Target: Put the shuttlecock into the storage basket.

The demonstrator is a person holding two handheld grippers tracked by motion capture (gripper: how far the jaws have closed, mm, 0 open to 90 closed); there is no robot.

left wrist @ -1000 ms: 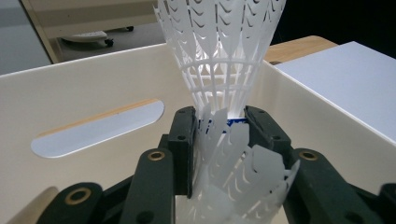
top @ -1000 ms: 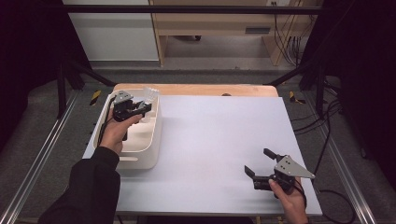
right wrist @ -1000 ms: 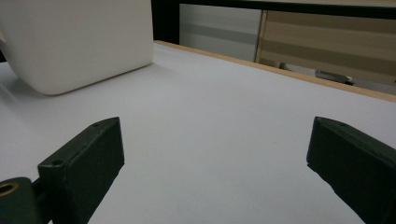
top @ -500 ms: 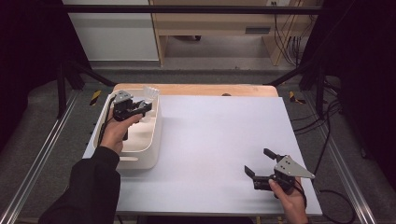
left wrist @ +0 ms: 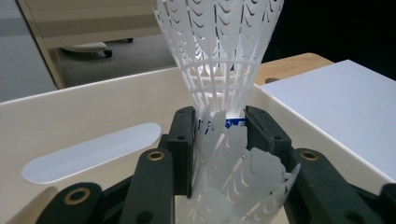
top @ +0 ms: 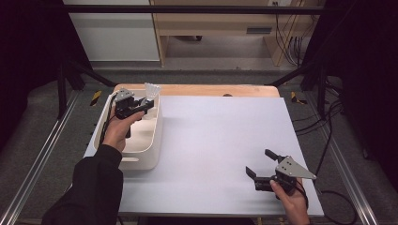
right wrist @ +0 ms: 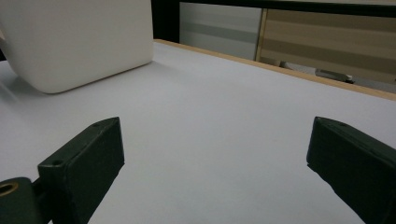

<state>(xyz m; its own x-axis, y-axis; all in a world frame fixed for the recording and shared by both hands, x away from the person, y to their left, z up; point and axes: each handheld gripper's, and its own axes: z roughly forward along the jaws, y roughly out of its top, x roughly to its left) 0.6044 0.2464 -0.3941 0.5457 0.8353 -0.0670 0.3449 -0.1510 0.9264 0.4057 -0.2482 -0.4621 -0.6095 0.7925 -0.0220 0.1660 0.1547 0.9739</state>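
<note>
Left gripper [top: 141,107] sits over the far end of the cream oval plastic tub [top: 152,154] at the table's left side, jaws pinching a white plastic shuttlecock [top: 151,90] w/ a lattice skirt. In the left gripper view, both black pads clamp the shuttlecock [left wrist: 219,60] at its cork end, where a blue band shows btwn them; skirt flares up & away from the jaws, above the tub's far wall [left wrist: 93,116]. A second white skirt piece [left wrist: 238,182] lies lower, btwn the jaw arms, nested under the first; can't tell if it's gripped too. Person's left hand [top: 117,131] wraps the gripper body from behind.

Right gripper [top: 262,163] is near the front right corner of the pale grey tabletop [top: 220,136], well apart from the tub, jaws spread wide w/ nothing btwn them. Right gripper view: bare tabletop [right wrist: 210,140] btwn both jaws, tub's outer wall [right wrist: 74,42] at upper left.
</note>
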